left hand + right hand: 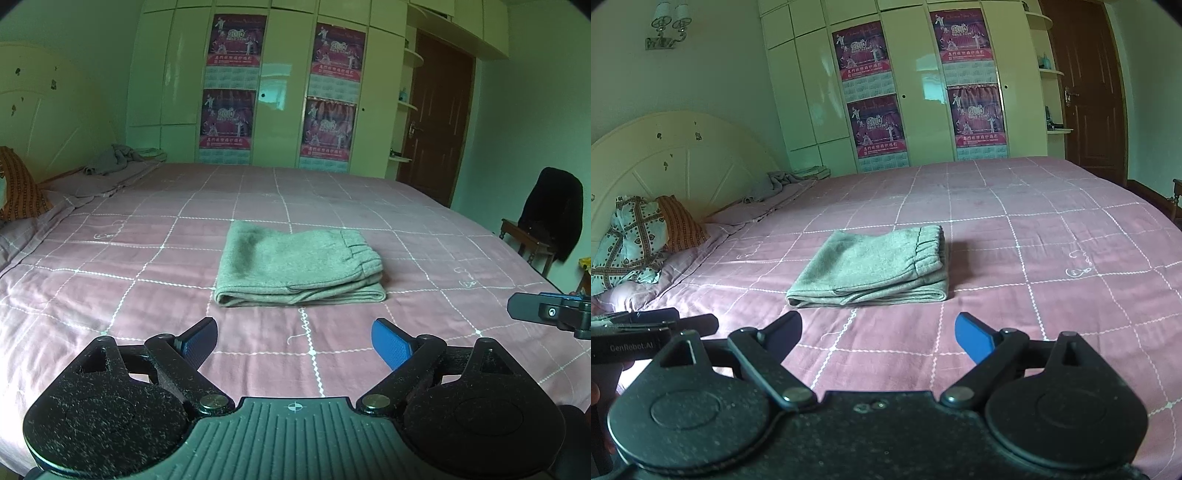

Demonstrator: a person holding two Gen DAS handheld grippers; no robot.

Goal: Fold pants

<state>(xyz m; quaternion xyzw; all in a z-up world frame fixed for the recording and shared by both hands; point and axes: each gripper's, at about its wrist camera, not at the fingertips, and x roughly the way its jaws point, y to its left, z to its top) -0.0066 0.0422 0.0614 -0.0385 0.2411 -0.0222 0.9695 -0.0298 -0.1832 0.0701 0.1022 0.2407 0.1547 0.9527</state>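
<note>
You are facing a wide bed (147, 266) covered by a pink sheet with a white grid pattern, and everything here can be placed from that bed. Beyond its far edge stands a pale wardrobe (280, 55) with four red-and-purple posters (227, 118) on its doors. To the right of the wardrobe, past the bed's far right corner, is a dark brown door (436, 122). At the bed's left end rises a cream headboard (683, 158), with a patterned pillow (628, 243) and an orange one (681, 223) leaning near it (a rumpled grey cloth (110, 158) lies at the bed's far left corner). Off the bed's right side, a chair draped with a black garment (554, 218) stands by the wall.

The grey pants (299, 264) lie near the middle of the bed, folded into a compact stack, with the elastic waistband on top at the right end.

Your left hand-held gripper (293, 341) is held low over the bed's near edge, level and aimed at the pants, its fingers spread wide and holding nothing. Your right hand-held gripper (877, 334) is beside it over the same near edge, likewise spread apart and empty, well short of the pants.
</note>
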